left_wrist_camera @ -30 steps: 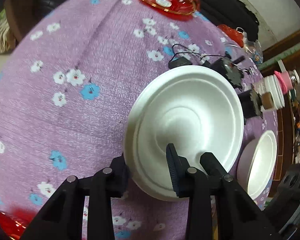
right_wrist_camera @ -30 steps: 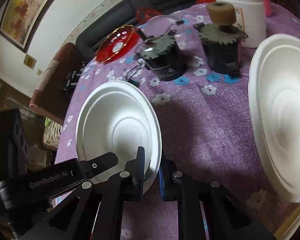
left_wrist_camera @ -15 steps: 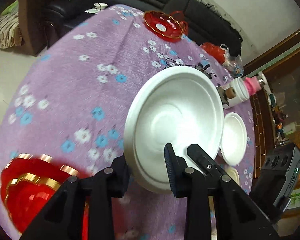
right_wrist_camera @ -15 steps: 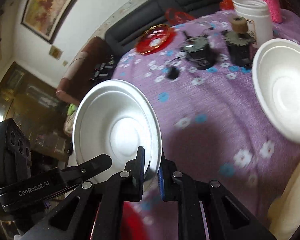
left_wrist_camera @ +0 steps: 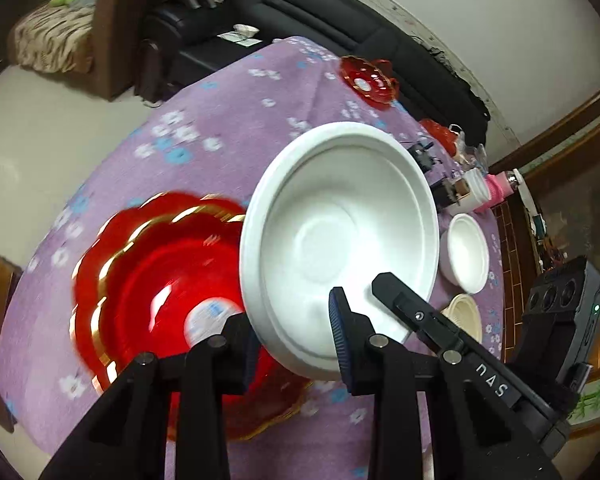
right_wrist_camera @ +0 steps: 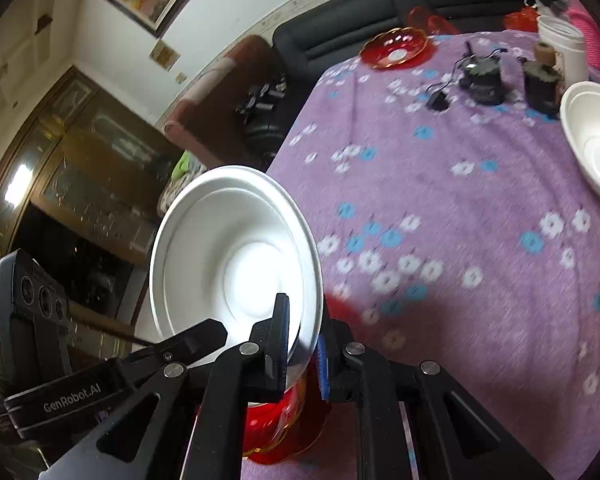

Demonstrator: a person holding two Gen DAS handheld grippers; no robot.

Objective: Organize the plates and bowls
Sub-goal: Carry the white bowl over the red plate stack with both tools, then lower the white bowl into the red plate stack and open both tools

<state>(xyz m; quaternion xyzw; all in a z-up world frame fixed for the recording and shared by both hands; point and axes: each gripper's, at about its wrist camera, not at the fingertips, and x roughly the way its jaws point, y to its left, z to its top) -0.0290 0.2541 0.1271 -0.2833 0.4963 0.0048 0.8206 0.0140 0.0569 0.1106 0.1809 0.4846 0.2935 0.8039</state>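
Now carried clear of the far white bowl, both jaws clamped across one white foam plate held tilted over the big red dish, left gripper and right gripper together, presumably for stacking there.

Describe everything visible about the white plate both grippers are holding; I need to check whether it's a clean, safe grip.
The white plate is round, matte, foam-like, with a broad stepped rim and a ringed centre well; it looks clean and empty. It is lifted and tilted steeply above a red gold-trimmed dish on the purple flowered tablecloth. The left gripper and the right gripper both pinch its near rim. Nothing else touches it.
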